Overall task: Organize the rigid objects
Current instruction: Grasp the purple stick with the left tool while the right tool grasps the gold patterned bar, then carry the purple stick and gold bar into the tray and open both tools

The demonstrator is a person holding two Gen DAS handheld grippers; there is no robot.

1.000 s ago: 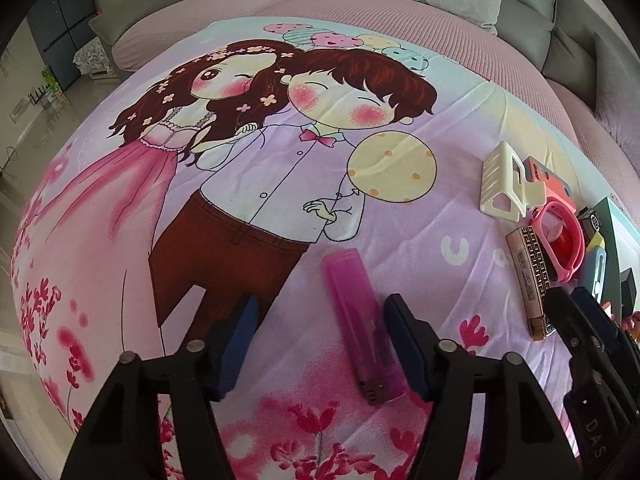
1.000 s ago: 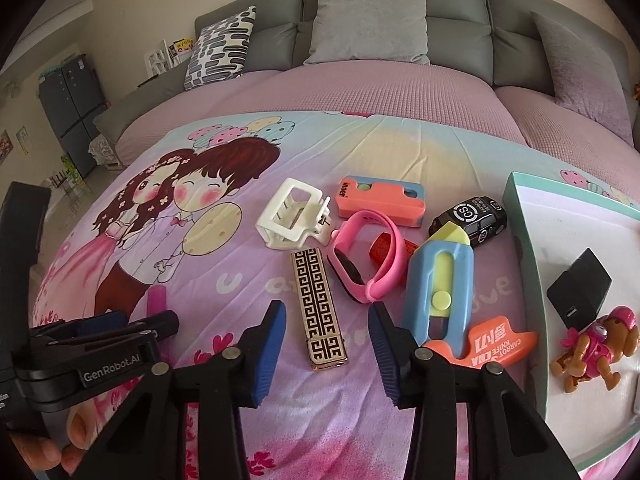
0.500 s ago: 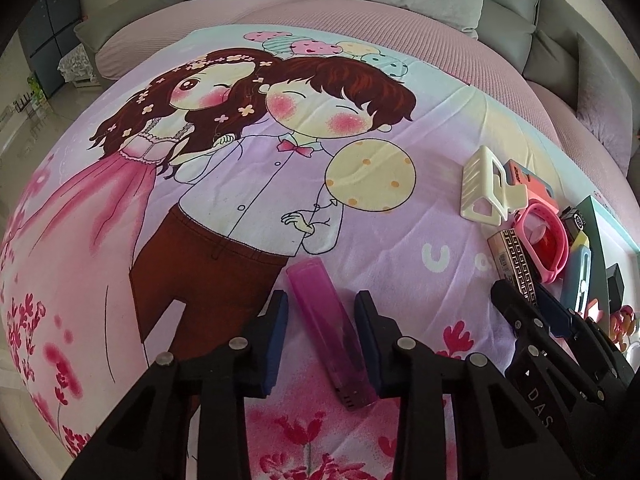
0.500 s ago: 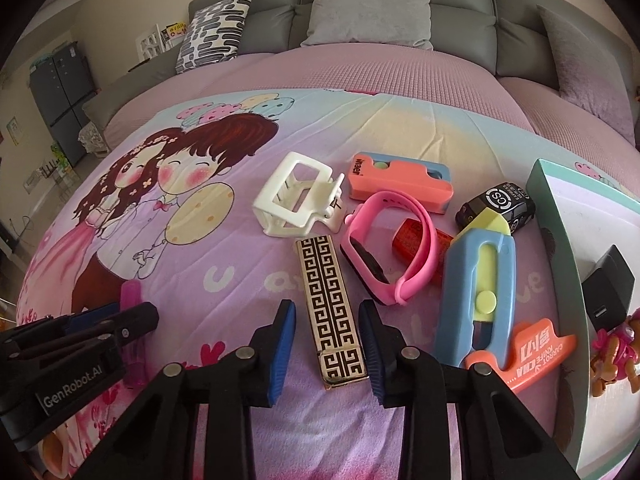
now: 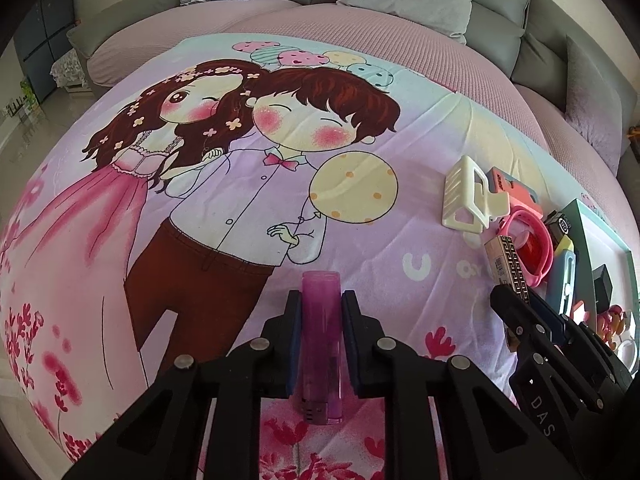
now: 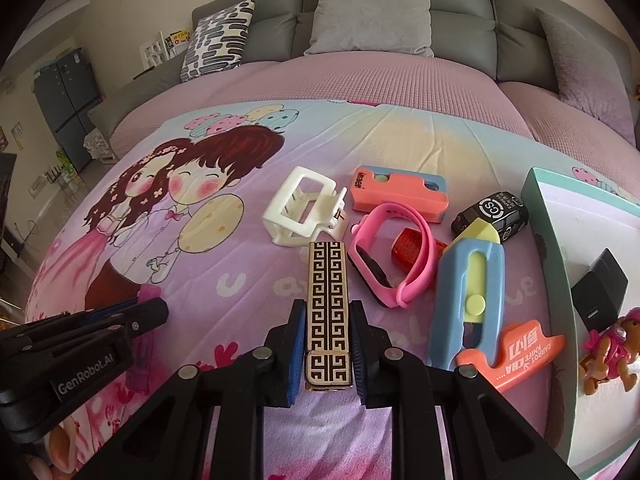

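Note:
A translucent pink lighter (image 5: 321, 344) lies on the cartoon-print blanket (image 5: 224, 208). My left gripper (image 5: 321, 300) points down at it, its jaws closing, and both pads press the lighter's sides. In the right wrist view a gold bar with a black key pattern (image 6: 326, 272) lies lengthwise between the pads of my right gripper (image 6: 327, 306), whose jaws are closing and pressing on it too. Both objects still rest on the blanket. The left gripper (image 6: 152, 308) shows at the left of the right wrist view.
Beside the bar lie a white claw clip (image 6: 304, 208), a pink watch band (image 6: 392, 256), an orange-blue case (image 6: 400, 196), a black toy car (image 6: 492, 212) and a blue-yellow knife (image 6: 468, 296). A teal-rimmed tray (image 6: 540, 216) at right holds a black charger (image 6: 600, 292) and a toy figure (image 6: 608, 352).
Both grippers went from wide open to closed. The left jaws closed on the pink lighter, which is now straight between them. The right jaws closed on the patterned bar.

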